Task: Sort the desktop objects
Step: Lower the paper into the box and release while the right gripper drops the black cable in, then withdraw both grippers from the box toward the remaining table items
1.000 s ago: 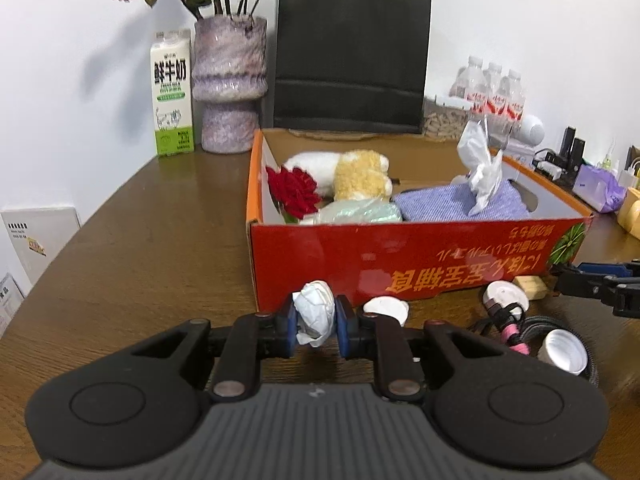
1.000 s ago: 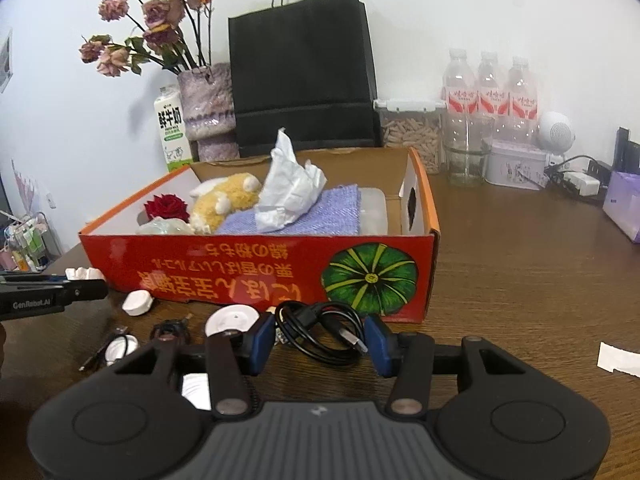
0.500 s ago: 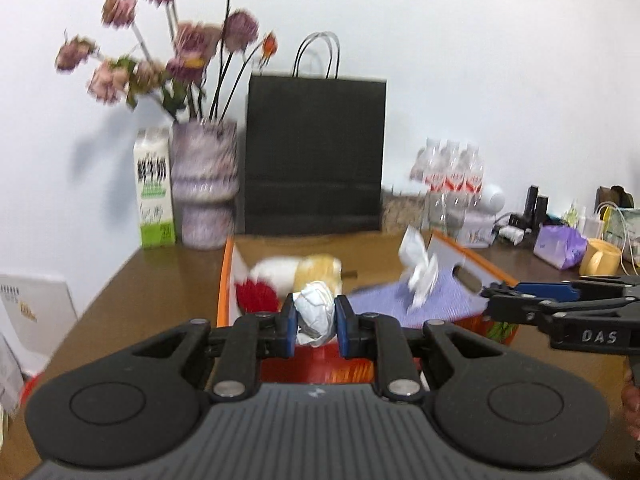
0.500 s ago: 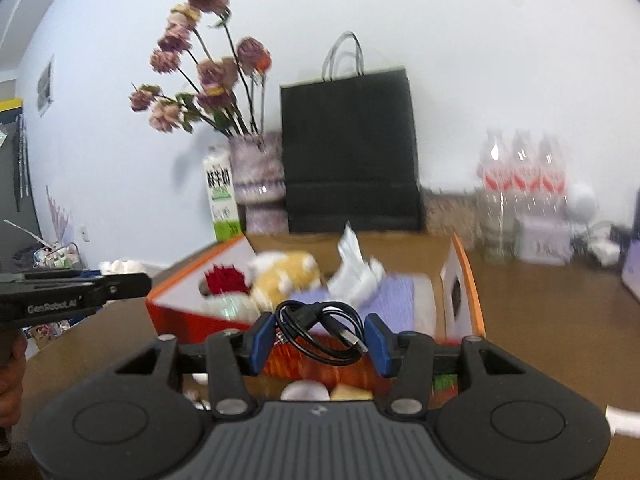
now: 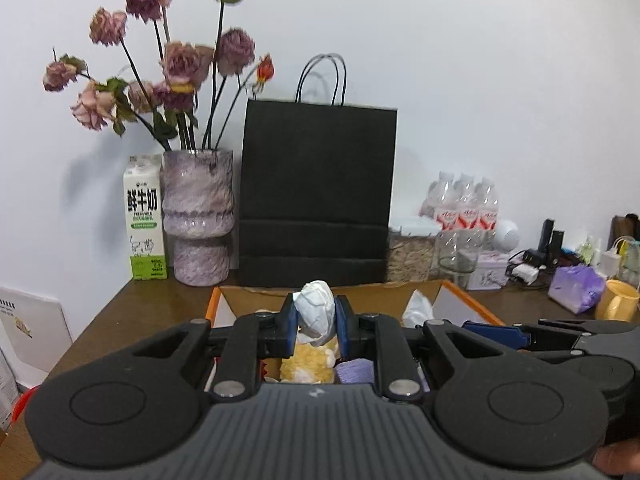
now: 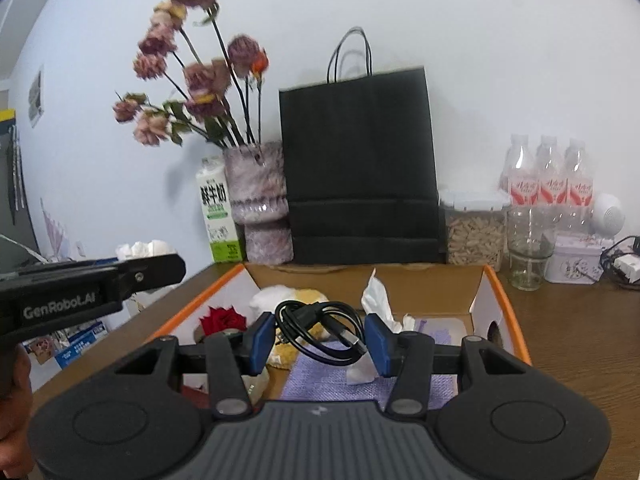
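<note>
Both grippers have risen from the tabletop to above the box [image 6: 516,320]: the left gripper [image 5: 316,320], at frame centre, clenches a paper wad [image 5: 316,308]; the right gripper [image 6: 320,338] grasps a coiled cable [image 6: 320,336]. Both items look ready to drop in.

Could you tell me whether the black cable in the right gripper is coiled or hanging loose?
Coiled: the black cable sits in looped turns between the right gripper's blue pads.

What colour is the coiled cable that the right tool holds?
Black. The coiled cable shows best in the right wrist view, between the blue pads of the right tool.
</note>
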Tool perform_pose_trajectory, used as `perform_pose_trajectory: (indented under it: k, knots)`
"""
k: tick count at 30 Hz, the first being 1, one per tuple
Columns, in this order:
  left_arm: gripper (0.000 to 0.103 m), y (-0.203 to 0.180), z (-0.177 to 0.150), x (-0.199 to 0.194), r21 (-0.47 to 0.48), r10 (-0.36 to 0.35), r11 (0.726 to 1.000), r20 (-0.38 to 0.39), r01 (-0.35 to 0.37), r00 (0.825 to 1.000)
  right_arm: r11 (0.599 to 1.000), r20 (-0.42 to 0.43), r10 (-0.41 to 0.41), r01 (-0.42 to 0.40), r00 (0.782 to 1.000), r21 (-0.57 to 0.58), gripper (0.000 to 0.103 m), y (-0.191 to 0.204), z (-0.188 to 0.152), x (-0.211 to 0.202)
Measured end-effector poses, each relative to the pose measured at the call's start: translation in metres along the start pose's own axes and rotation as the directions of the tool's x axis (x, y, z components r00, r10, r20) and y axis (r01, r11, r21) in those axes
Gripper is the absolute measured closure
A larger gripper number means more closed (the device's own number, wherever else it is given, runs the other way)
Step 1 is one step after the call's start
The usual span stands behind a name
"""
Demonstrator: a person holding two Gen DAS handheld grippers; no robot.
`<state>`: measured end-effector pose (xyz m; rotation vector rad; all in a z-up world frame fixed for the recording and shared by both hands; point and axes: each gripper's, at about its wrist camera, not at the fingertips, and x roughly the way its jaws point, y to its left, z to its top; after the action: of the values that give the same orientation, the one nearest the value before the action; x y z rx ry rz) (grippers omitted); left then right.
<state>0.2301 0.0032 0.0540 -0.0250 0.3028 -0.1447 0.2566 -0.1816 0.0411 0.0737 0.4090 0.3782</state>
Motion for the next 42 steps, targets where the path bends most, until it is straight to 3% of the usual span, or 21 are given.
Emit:
perform_pose_trajectory:
  k: [8, 19, 20, 22, 23, 24, 26, 27, 29, 30, 42]
  knots:
    - [0.084, 0.007, -0.025, 0.037, 0.026, 0.069, 0.997, -0.045, -0.068, 0.997, 0.997, -0.023, -0.039, 0.037, 0.999, -0.065, 0.055, -0.002, -0.016, 0.033]
    - [0.083, 0.01, -0.04, 0.056, 0.05, 0.074, 0.996, -0.098, -0.069, 0.992, 0.997, -0.031, -0.048, 0.046, 0.998, -0.059, 0.055, -0.015, -0.024, 0.041]
    - [0.08, 0.009, -0.04, 0.055, 0.053, 0.076, 0.996, -0.095, -0.071, 0.993, 0.997, -0.03, -0.048, 0.046, 0.998, -0.061, 0.055, -0.015, -0.024, 0.041]
    - [0.06, 0.007, -0.04, 0.054, 0.062, 0.094, 0.994, -0.089, -0.089, 0.992, 0.997, -0.028, -0.051, 0.049, 0.998, -0.061, 0.054, -0.015, -0.024, 0.04]
    - [0.037, 0.006, -0.039, 0.054, 0.064, 0.11, 0.992, -0.083, -0.105, 0.99, 0.997, -0.027, -0.053, 0.051, 0.998, -0.062, 0.052, -0.016, -0.024, 0.039]
    - [0.024, 0.006, -0.038, 0.052, 0.067, 0.129, 0.99, -0.071, -0.124, 0.989, 0.997, -0.024, -0.054, 0.053, 0.998, -0.061, 0.043, -0.016, -0.024, 0.038]
    - [0.02, 0.006, -0.037, 0.047, 0.073, 0.141, 0.988, -0.041, -0.138, 0.989, 0.996, -0.009, -0.066, 0.066, 0.998, -0.062, 0.026, -0.016, -0.022, 0.034]
    - [0.009, 0.005, -0.035, 0.045, 0.077, 0.149, 0.986, -0.028, -0.147, 0.988, 0.995, 0.003, -0.076, 0.076, 0.997, -0.065, 0.018, -0.016, -0.021, 0.032]
    - [0.0, 0.004, -0.034, 0.042, 0.079, 0.198, 0.977, 0.01, -0.198, 0.98, 0.993, 0.027, -0.09, 0.092, 0.996, -0.069, 0.008, -0.015, -0.018, 0.027]
    - [0.0, 0.003, -0.034, 0.039, 0.084, 0.21, 0.974, 0.033, -0.212, 0.977, 0.993, 0.037, -0.099, 0.101, 0.994, -0.063, 0.0, -0.016, -0.017, 0.025]
    - [0.0, 0.0, -0.033, 0.038, 0.093, 0.21, 0.973, 0.043, -0.213, 0.977, 0.993, 0.035, -0.1, 0.102, 0.994, -0.064, 0.0, -0.018, -0.013, 0.018]
